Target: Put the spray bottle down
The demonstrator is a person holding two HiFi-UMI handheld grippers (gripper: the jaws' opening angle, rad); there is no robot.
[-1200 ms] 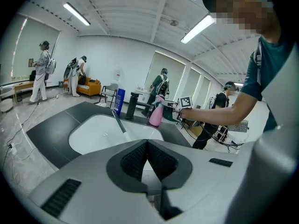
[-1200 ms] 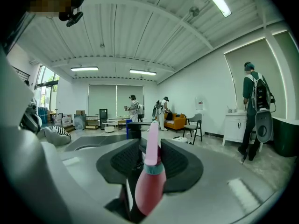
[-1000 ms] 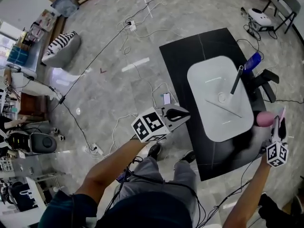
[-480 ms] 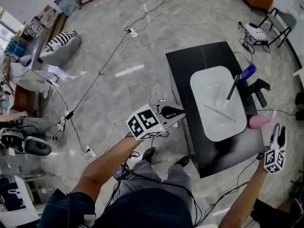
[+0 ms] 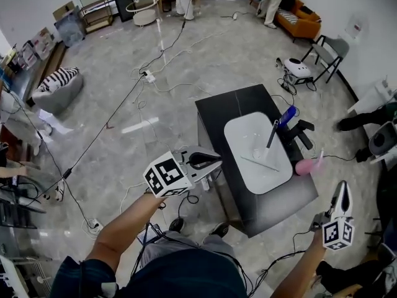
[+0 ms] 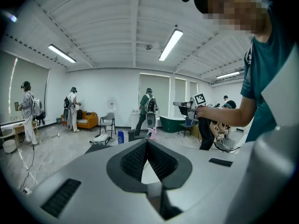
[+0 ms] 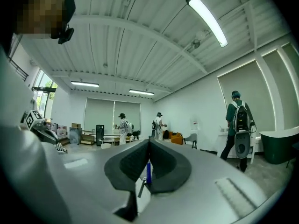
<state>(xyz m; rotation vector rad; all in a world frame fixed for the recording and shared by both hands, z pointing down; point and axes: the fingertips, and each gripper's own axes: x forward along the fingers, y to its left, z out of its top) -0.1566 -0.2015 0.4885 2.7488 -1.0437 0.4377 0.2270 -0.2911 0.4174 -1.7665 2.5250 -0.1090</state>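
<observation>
1. The bare left forearm [image 5: 124,219] reaches up from the bottom of the head view. The left gripper [image 5: 214,161] points right at the black table [image 5: 223,110], its jaws pressed together on nothing.
2. The pink spray bottle [image 5: 307,166] sits at the table's right edge, just beside the white basin [image 5: 248,135] (too blurred to tell upright from lying). It is well apart from the left gripper.
3. The right forearm [image 5: 304,269] rises from the lower right corner. The right gripper [image 5: 343,188] points up the picture, off the table's near right corner. Its jaws have just closed and meet with nothing between them. The bottle is ahead and to their left, not touching.
</observation>
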